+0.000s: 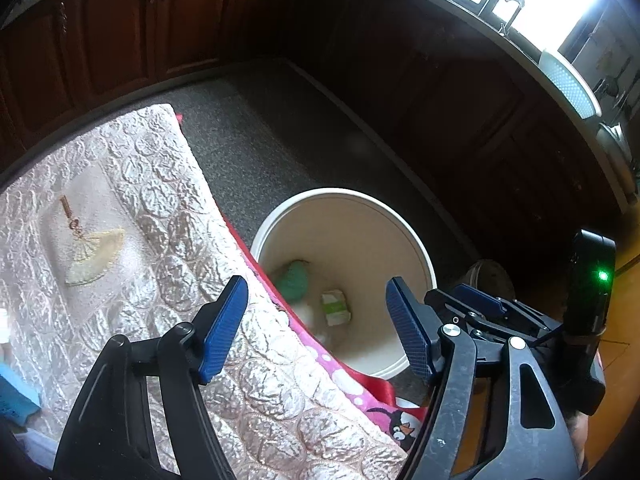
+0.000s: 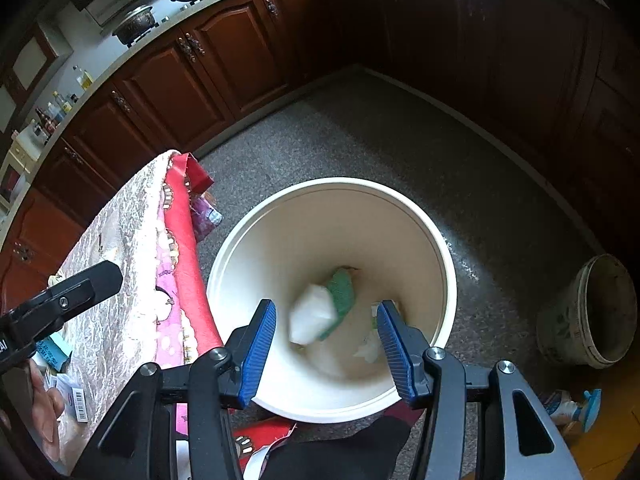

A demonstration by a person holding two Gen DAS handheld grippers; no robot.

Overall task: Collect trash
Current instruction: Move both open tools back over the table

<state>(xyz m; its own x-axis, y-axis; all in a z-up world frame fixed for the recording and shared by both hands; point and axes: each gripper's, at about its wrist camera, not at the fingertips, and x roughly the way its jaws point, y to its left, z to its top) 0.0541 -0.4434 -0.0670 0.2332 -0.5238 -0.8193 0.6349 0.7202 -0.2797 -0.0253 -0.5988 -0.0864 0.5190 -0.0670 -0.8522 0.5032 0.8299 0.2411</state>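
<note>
A white round bin (image 2: 440, 240) stands on the floor beside the table; it also shows in the left wrist view (image 1: 416, 240). Inside lie a green crumpled piece (image 2: 344, 292), a blurred white piece (image 2: 312, 314) and a small white-green carton (image 1: 335, 307). My right gripper (image 2: 326, 352) is open and empty, right above the bin's mouth. My left gripper (image 1: 316, 324) is open and empty, over the table's edge next to the bin. The right gripper's body (image 1: 520, 320) shows in the left wrist view.
The table (image 1: 132, 208) has a pale quilted cover over a pink and red cloth (image 2: 182, 248). Small packets (image 2: 68, 392) lie at its near left. A second old bucket (image 2: 592, 312) and a spray bottle (image 2: 572, 406) are at the right. Dark wood cabinets (image 2: 224, 52) ring the speckled floor.
</note>
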